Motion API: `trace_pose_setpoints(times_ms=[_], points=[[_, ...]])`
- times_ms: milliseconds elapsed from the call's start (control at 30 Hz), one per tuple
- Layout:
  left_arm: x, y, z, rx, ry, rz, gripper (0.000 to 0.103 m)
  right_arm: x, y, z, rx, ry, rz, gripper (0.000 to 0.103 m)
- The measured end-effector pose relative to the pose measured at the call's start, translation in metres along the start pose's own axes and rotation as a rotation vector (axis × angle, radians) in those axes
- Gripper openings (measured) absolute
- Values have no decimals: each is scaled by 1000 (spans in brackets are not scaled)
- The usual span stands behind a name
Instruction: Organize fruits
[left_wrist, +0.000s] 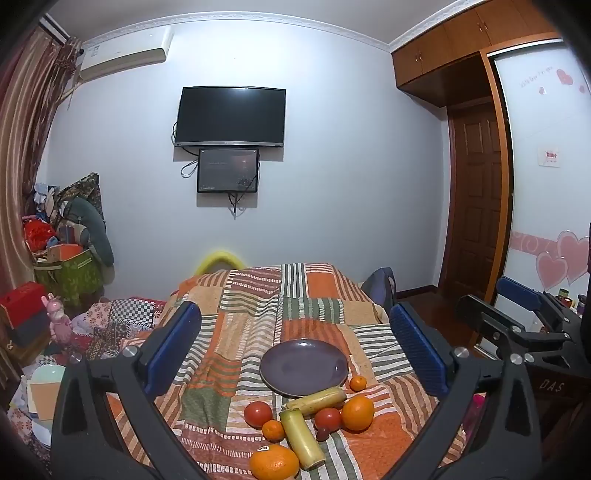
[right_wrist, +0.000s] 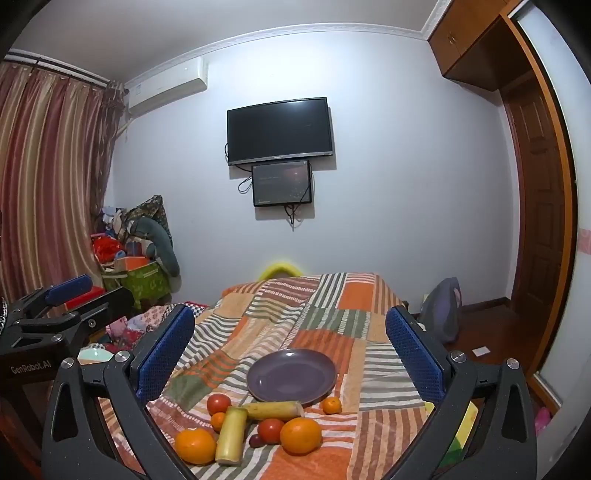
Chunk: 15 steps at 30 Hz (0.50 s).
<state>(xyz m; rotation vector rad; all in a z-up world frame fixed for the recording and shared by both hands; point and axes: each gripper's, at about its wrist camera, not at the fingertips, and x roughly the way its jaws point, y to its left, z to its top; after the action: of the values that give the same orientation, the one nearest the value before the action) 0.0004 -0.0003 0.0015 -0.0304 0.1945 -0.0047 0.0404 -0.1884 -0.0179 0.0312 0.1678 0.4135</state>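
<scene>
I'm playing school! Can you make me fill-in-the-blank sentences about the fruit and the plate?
1. The purple plate has ____ fruit on it.
2. Both the left claw and the right claw are ____.
3. The fruit lies on a striped ____.
4. Two big oranges sit ____ the plate.

Missing words: no; open; blanket; off

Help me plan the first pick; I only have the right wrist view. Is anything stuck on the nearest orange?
Observer: Yes. The left wrist view shows a small sticker on top of the nearest orange.
Operator: Anything left of the bed?
Observer: A pink toy figure stands among the clutter there.
Operator: And right of the door?
Observer: A white panel with pink heart decals.
</scene>
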Motion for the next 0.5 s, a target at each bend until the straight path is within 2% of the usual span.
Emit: trace_pose_setpoints(times_ms=[500], points=[[-3,1,3,-9,-7,-1,103,-1,2,0,-8,-3,-2,103]])
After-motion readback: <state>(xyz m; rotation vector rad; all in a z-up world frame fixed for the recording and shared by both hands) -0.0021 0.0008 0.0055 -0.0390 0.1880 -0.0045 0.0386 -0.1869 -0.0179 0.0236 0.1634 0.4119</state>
